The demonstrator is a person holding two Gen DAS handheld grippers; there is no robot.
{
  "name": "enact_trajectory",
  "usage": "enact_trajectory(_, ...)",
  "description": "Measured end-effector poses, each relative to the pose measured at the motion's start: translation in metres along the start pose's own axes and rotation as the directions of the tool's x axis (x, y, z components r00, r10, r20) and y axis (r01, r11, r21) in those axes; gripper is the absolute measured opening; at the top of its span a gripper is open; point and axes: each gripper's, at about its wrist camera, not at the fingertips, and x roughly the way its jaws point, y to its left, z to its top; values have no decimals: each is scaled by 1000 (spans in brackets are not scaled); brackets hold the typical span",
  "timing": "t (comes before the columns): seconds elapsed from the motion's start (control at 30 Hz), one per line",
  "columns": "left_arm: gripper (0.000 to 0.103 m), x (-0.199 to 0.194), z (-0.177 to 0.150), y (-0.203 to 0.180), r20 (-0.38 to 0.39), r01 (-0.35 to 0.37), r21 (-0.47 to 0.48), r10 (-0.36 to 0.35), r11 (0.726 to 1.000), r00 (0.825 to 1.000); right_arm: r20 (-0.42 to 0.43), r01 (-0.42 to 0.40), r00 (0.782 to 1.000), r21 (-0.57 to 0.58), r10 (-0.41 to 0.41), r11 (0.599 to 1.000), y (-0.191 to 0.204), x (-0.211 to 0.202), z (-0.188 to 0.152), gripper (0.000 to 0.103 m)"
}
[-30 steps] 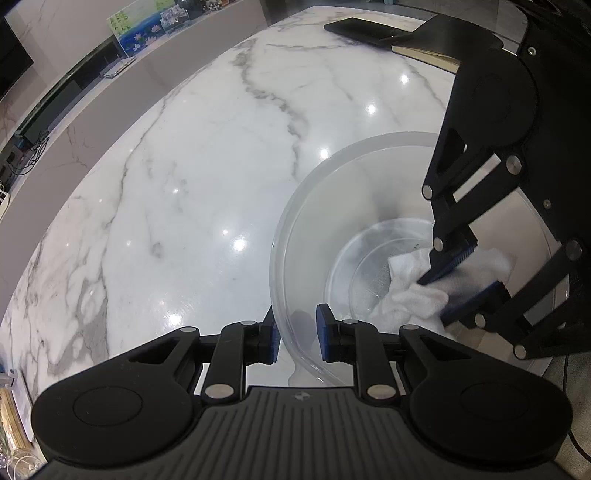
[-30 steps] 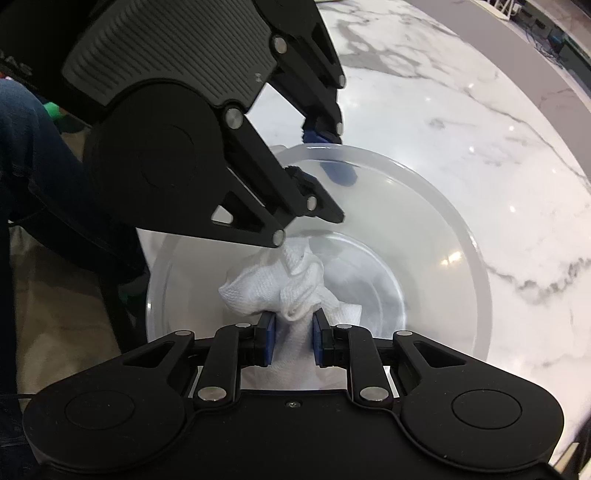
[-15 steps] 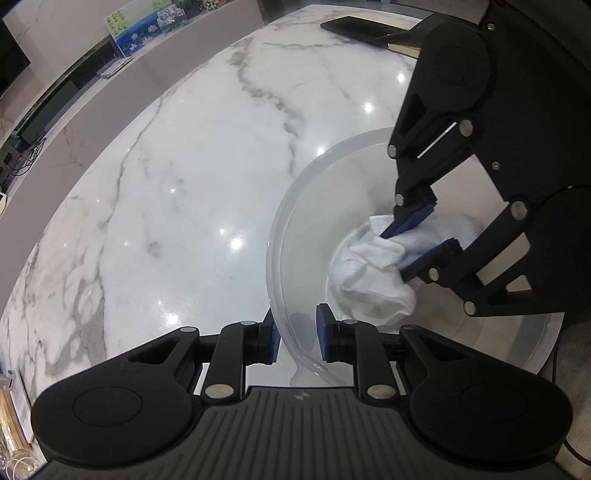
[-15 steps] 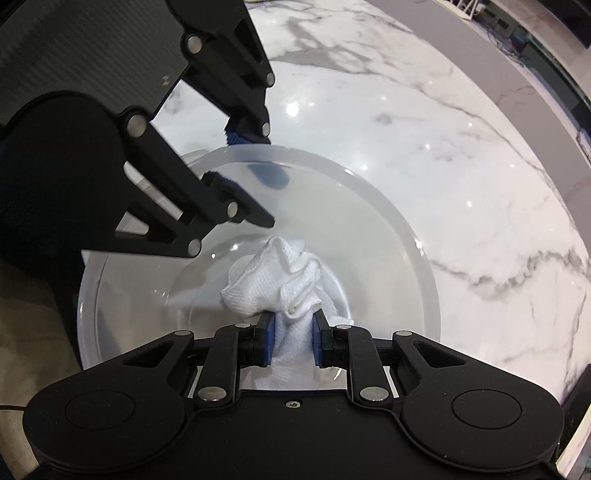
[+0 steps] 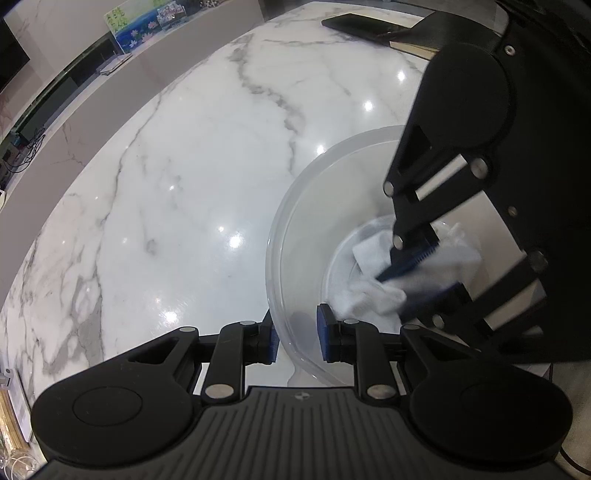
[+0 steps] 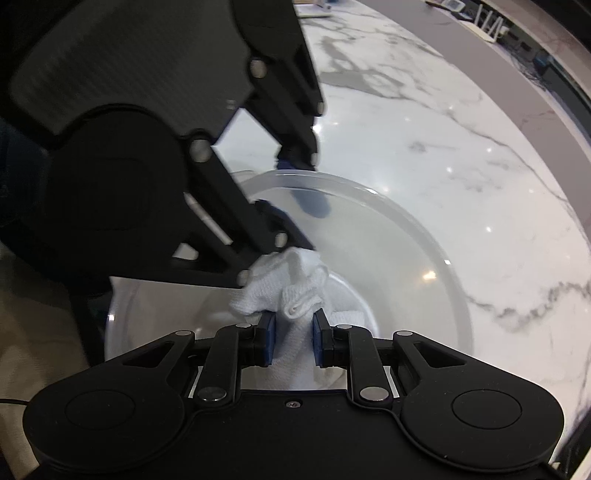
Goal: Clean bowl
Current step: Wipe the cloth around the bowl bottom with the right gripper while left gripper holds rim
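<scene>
The clear bowl [image 5: 295, 236] sits on the marble desk [image 5: 166, 184], near its right edge. The left tongs [image 5: 295, 339] are clamped on the bowl's near rim, steadying it, while the right tongs [image 6: 290, 334] are pinched shut on a bunched white cloth [image 6: 295, 288] resting on the bowl's bottom. To wipe well, I'd keep the rim pinned, press the cloth down flat, and sweep it in circles up the wall.

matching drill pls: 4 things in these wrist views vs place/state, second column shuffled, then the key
1. bowl
2. cloth
3. left gripper
4. phone

a. dark, lying flat at the far edge of the marble counter
b. white, bunched between the right gripper's fingers
c. clear, standing on the marble counter
d. clamped on the bowl's rim

Pairs: 1-c, 2-b, 3-d, 4-a
</scene>
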Motion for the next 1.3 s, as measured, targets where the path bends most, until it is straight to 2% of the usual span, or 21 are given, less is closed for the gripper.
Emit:
enact_trajectory(0.37,19,0,-6,-4,1,-4,9,4,1000,1000,-38,-34,999,-9,33,999,9,-6,-6,18)
enact_trajectory(0.9,19,-7,-7,-4,-5,3,9,-3,1000,1000,-82,52,995,16,-51,998,3,-14,-16,18)
enact_trajectory(1.3,20,-5,-8,-2,-8,14,-6,-14,1000,1000,-35,126,991,13,-126,992,-1,-15,-17,18)
